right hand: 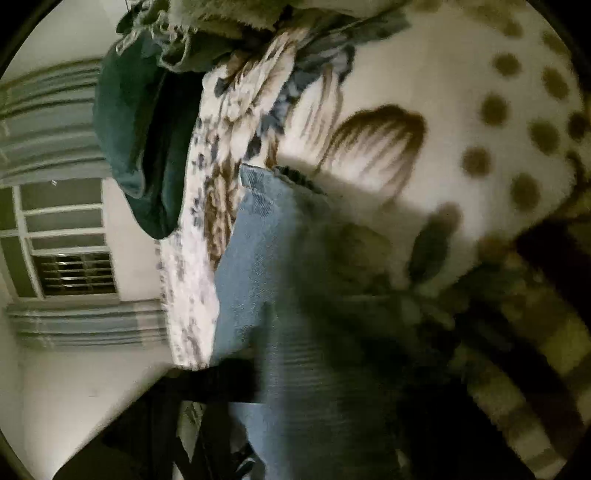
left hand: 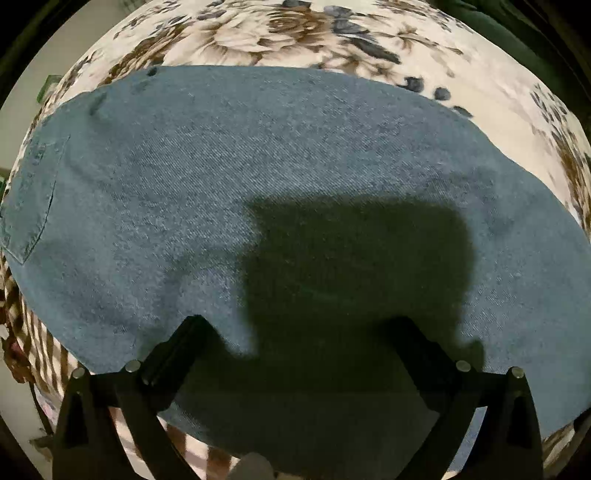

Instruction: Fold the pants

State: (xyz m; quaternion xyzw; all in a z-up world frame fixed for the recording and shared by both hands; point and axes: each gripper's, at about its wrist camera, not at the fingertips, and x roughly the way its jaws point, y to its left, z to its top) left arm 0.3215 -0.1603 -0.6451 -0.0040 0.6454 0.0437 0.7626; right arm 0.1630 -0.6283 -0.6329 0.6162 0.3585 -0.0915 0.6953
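Blue jeans (left hand: 280,155) lie flat on a floral blanket (left hand: 303,29), with a back pocket (left hand: 29,206) at the left edge of the left wrist view. My left gripper (left hand: 299,325) points down over them, open wide, with nothing between its black fingers (left hand: 184,343); its shadow falls on the denim. In the blurred right wrist view a jeans leg (right hand: 258,266) with a frayed hem (right hand: 295,177) runs down into the bottom centre. There my right gripper (right hand: 295,398) is shut on the denim, which hides most of its fingers.
A heap of dark green and other clothes (right hand: 140,147) sits at the far end of the bed. Left of the bed's edge are a wall, a window (right hand: 62,240) and striped curtains (right hand: 48,129). A spotted part of the blanket (right hand: 480,110) spreads to the right.
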